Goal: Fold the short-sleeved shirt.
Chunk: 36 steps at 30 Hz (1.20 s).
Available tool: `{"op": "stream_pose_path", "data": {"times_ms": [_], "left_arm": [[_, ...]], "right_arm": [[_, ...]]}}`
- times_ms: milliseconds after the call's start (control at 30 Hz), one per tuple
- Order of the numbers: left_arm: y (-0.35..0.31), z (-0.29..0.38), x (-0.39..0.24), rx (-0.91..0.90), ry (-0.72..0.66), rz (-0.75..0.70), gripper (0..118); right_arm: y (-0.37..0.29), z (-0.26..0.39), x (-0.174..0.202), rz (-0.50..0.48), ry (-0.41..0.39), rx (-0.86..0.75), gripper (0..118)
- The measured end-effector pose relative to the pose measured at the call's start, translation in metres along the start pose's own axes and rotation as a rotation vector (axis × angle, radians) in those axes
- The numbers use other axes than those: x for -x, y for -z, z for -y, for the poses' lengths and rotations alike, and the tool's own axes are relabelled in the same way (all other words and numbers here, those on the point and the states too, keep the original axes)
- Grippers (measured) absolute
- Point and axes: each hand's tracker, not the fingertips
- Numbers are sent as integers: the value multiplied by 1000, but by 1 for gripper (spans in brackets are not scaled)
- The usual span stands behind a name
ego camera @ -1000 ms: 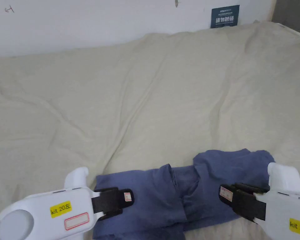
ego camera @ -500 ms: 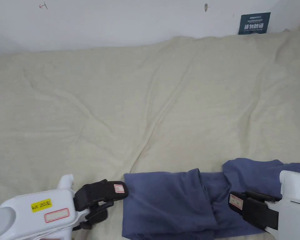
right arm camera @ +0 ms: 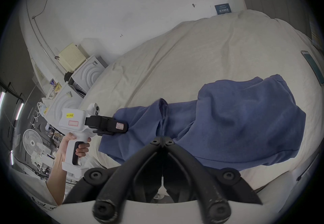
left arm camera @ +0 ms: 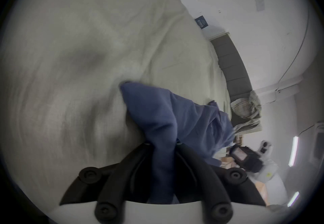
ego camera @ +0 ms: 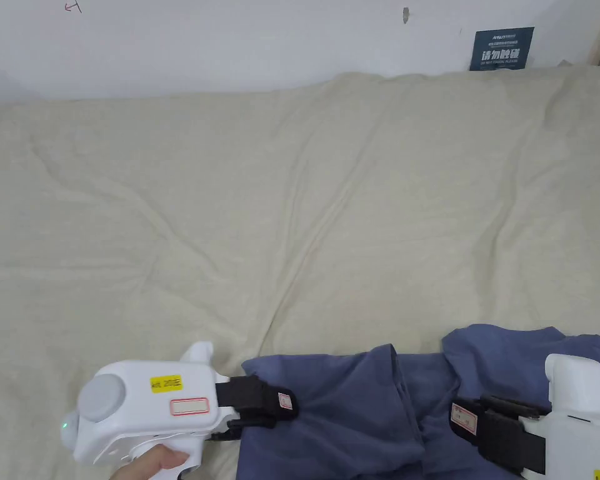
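My two handheld grippers work a blue short-sleeved shirt (ego camera: 355, 406) that lies bunched along the near edge of a bed, on a cream duvet (ego camera: 292, 187). My left gripper (left arm camera: 163, 145) has a fold of the shirt's left end pinched between its two black jaws, as the left gripper view shows, with blue cloth running down into the gap. In the head view it sits at that same left edge, a hand (ego camera: 149, 464) on its white grip. My right gripper (right arm camera: 162, 141) has its jaw tips drawn together at the shirt's near edge; I cannot tell whether any cloth is caught between them. A dark blue sign (ego camera: 502, 49) hangs on the white wall (ego camera: 230, 44) behind the bed.
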Motion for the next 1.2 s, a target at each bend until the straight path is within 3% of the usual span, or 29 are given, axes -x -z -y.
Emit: {"op": "stream_pose_path", "data": {"times_ms": [33, 333, 500, 867, 1000, 1200], "left_arm": [[-4, 1, 0, -23, -51, 68, 12], [-33, 10, -9, -15, 78, -18, 10], [-73, 13, -2, -68, 78, -32, 10], [-194, 21, 29, -216, 21, -337, 10], [-207, 30, 11, -247, -14, -384, 10], [-179, 47, -66, -289, 105, -477, 10]], "right_arm": [[-1, 0, -1, 3, 6, 1, 0], [-6, 0, -8, 20, 26, -16, 0], [-8, -1, -9, 32, 23, -17, 0], [-4, 1, -14, 23, 34, -12, 0], [-2, 3, -19, 12, 53, -10, 0], [-6, 5, -28, -3, 52, -13, 0]]}}
